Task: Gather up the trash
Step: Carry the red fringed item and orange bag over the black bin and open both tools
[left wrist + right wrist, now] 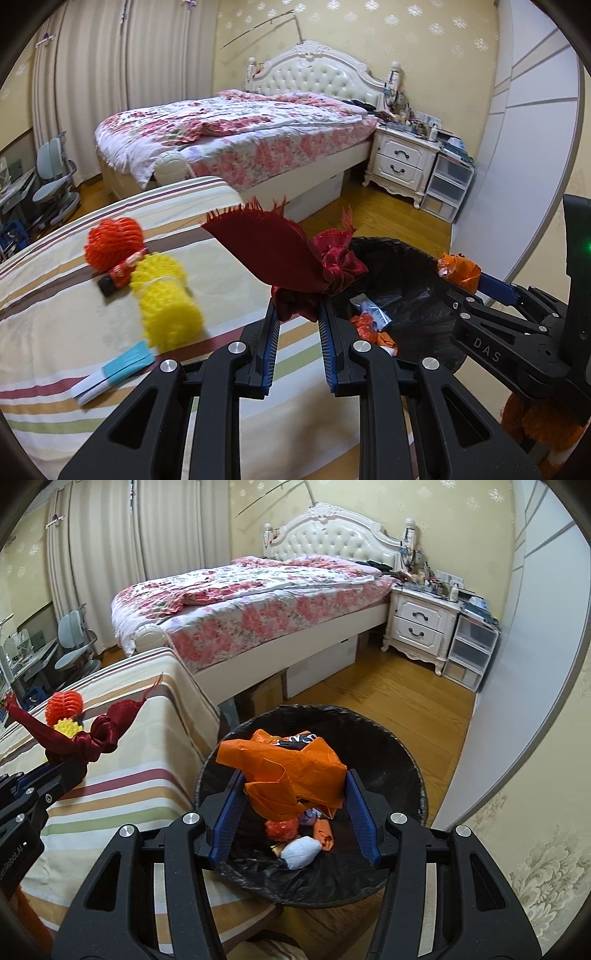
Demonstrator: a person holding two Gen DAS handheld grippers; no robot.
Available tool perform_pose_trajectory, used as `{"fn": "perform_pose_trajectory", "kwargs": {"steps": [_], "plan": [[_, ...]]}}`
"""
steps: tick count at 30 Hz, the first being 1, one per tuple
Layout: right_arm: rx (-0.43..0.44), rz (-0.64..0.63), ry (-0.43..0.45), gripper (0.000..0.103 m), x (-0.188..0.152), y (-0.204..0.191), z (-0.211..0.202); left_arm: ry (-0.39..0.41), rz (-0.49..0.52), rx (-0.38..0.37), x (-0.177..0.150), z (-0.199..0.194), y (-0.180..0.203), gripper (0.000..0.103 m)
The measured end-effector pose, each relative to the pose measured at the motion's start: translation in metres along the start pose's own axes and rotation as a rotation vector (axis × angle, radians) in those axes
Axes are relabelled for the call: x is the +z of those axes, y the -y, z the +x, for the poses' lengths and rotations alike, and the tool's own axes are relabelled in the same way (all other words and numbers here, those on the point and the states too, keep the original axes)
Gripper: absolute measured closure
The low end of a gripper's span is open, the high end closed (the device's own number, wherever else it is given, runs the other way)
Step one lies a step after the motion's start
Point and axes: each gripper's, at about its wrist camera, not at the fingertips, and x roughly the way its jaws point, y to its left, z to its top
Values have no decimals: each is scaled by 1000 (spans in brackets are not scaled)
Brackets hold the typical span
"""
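Dark red ribbon (291,266), knotted and frayed at its ends, is pinched between the blue pads of the left tongs (297,310), which are pressed nearly together on the cloth. The ribbon is held in the air above the edge of the striped tabletop cover (55,314), just beside the bin (417,306).

Right tongs (293,786) pinch a crumpled orange wrapper (284,771) between their blue pads, with the jaws about half spread around it. The wrapper hangs directly over the mouth of the bin (399,746), clear of the contents below.

The bin is round, lined with a black bag, and stands on the wood floor (388,698) against the side of the tabletop. Inside it lie smaller scraps: orange pieces (323,832), a red net piece (280,829) and a white wad (300,853).

Items lying on the tabletop cover, seen from the left wrist:
- a red foam net (112,243);
- a yellow foam net (166,302), touching a small red packet (122,275) that lies between the two nets;
- a white and teal folded packet (112,373), nearer the camera, apart from the nets.

A bed (236,136) with a floral quilt and a white nightstand (402,162) stand beyond.
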Motion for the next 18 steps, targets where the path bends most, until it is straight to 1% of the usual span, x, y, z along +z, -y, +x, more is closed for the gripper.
{"fn": "perform_pose_trajectory", "kwargs": {"steps": [8, 15, 18], "plan": [[-13, 31, -14, 51, 1, 23, 16, -25, 42, -8, 9, 28, 25, 81], [-15, 56, -29, 50, 3, 37, 31, -36, 88, 9, 16, 50, 44, 81], [-13, 64, -37, 50, 3, 42, 36, -49, 93, 6, 17, 59, 49, 81]]}}
